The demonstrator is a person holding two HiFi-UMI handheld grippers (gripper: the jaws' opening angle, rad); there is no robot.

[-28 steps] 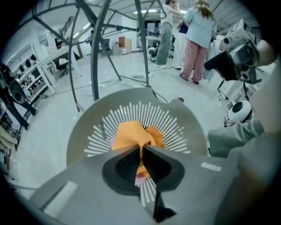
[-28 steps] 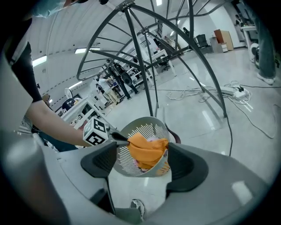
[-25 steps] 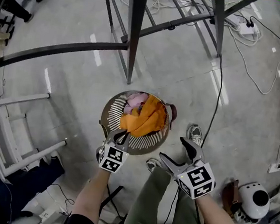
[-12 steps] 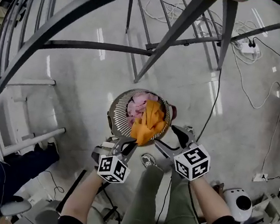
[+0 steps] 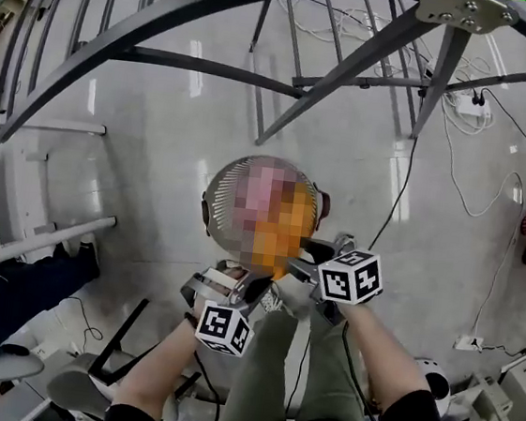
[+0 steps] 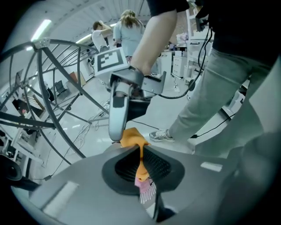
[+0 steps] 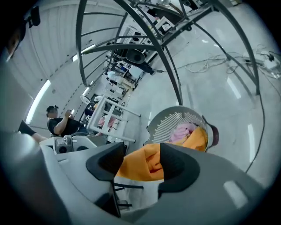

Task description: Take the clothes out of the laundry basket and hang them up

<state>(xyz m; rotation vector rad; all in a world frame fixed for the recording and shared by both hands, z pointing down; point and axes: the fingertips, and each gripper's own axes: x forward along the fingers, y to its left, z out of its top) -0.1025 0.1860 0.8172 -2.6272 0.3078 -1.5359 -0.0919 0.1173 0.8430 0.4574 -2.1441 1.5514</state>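
Note:
The round slatted laundry basket [image 5: 215, 199] stands on the floor, with a pink garment [image 7: 184, 131] and an orange garment [image 5: 285, 222] in it. One end of the orange garment [image 6: 131, 137] is pulled up over the basket's near rim. My left gripper [image 5: 250, 285] is shut on that end, and a thin fold runs between its pads [image 6: 141, 169]. My right gripper [image 5: 301, 256] has come in from the right. Its jaws are closing with a bunch of orange cloth [image 7: 147, 165] between them, and they still stand wide.
A grey tubular drying rack [image 5: 260, 72] arches above and beyond the basket. Cables and a power strip [image 5: 464, 100] lie at the far right. A white frame [image 5: 53, 228] stands at the left. The person's legs [image 5: 273, 366] and shoes are just below the basket.
The left gripper has lifted the orange cloth's end up from the basket. The right gripper has swung left onto that cloth and its jaws have narrowed.

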